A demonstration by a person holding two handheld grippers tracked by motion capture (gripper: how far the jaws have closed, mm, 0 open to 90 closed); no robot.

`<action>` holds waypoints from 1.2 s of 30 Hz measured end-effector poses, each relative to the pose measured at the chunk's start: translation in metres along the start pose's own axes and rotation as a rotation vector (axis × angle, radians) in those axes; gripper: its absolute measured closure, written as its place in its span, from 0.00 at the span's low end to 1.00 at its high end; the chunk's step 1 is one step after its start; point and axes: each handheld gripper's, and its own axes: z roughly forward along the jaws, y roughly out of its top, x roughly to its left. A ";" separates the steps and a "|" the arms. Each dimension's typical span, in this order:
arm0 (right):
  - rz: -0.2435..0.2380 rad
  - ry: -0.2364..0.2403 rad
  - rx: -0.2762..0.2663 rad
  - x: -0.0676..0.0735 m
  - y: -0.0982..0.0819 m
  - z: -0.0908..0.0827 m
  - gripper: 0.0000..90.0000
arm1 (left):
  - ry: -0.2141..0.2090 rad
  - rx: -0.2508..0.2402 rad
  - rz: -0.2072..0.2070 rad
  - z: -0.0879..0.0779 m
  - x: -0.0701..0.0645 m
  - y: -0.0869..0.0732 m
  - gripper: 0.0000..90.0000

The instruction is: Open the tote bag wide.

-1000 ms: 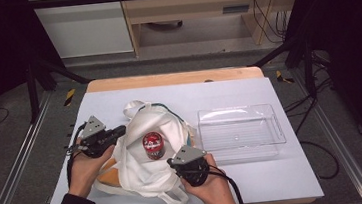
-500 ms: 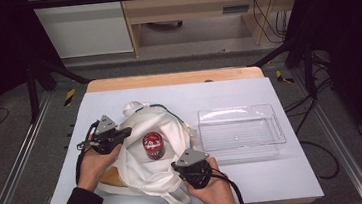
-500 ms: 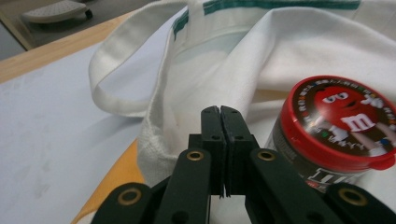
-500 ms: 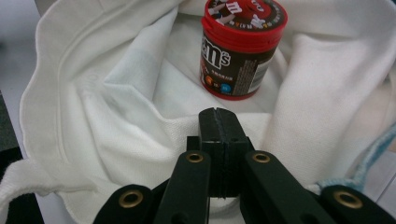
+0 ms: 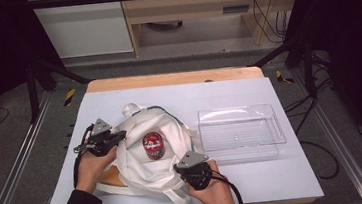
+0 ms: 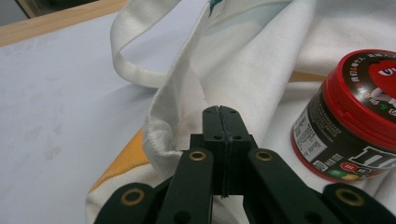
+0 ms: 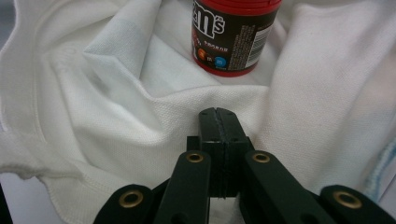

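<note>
Clearly both tools are clamped tight: the left gripper (image 6: 219,109) beside the hem of the white cloth tote bag (image 5: 146,153), the right gripper (image 7: 218,112) against its fabric. At twelve o'clock from the right stands one red-lidded candy tub (image 5: 153,145), which might topple if they tug the cloth. One clear plastic tray (image 5: 239,132) waits at three o'clock.
</note>
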 end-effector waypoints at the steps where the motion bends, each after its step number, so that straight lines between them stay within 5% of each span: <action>1: 0.001 -0.001 0.000 0.000 0.000 0.000 1.00 | 0.000 0.003 -0.002 0.000 0.001 -0.001 1.00; 26: 0.017 -0.005 0.041 -0.005 -0.012 0.012 1.00 | 0.027 0.047 -0.041 0.006 0.006 -0.017 1.00; 36: 0.026 0.001 0.030 -0.006 -0.008 0.004 1.00 | 0.057 0.016 -0.036 -0.004 0.002 -0.017 1.00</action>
